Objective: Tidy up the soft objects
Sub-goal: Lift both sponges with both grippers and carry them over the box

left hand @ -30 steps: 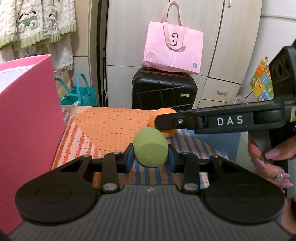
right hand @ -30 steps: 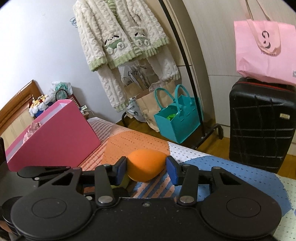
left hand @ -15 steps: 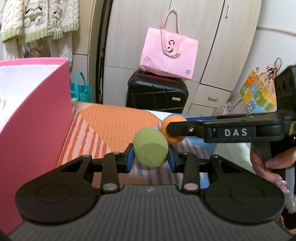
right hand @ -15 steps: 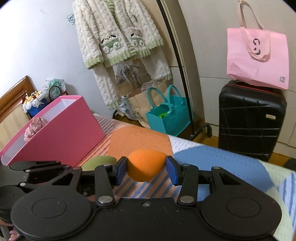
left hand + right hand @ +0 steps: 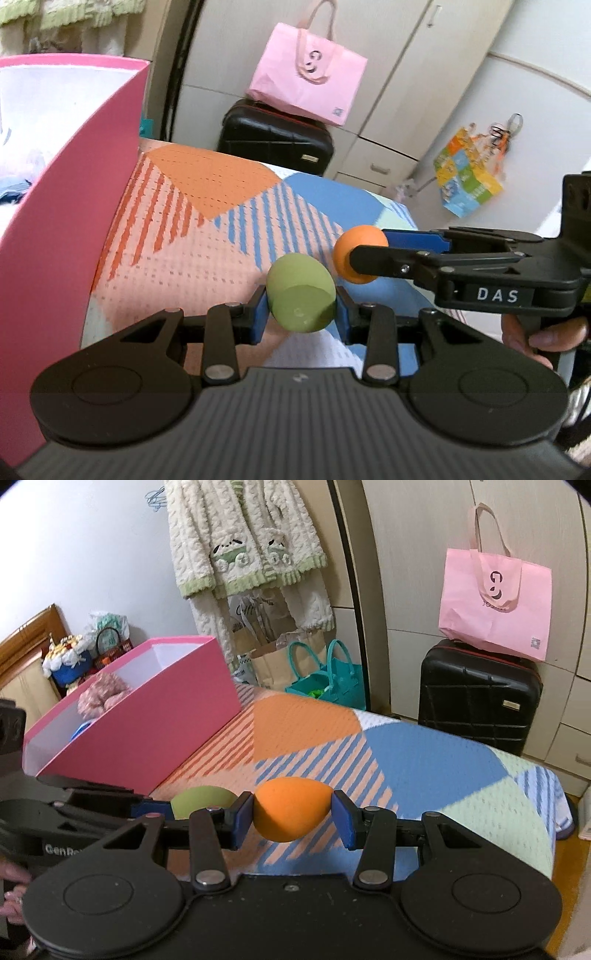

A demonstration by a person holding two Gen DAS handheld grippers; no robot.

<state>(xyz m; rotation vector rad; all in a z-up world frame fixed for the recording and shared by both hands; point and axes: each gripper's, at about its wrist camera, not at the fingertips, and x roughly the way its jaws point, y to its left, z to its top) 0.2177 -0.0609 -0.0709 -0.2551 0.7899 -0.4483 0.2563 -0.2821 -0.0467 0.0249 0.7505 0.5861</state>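
Hand-held grippers, two: left (image 5: pixel 300 309) grips green sponge (image 5: pixel 301 291), right (image 5: pixel 291 818) orange sponge (image 5: pixel 290 812).

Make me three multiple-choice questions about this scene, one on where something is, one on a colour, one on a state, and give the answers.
1. The pink tote bag sits on:
A. the black suitcase
B. the bed
C. the pink box

2. The left gripper holds a sponge coloured:
A. orange
B. green
C. blue

3. The right gripper is:
A. open and empty
B. resting inside the box
C. shut on the orange sponge

Answers: A, the bag rests on the suitcase top; B, the green sponge sits between its pads; C, both pads press the sponge.
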